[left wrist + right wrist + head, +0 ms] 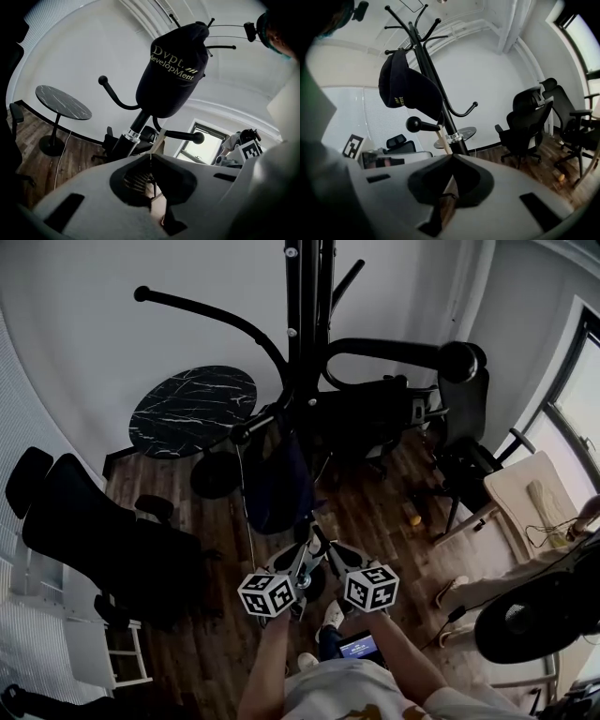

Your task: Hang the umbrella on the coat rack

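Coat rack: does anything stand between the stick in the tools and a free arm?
Nothing visible does. The pale stick, apparently the umbrella's, reaches from the shut left tool and right tool towards a bare ball-tipped arm just above. The dark cap hangs higher up.

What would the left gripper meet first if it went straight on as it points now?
Most likely the coat rack pole, around its silver collar, close ahead; the exact depth is unclear.
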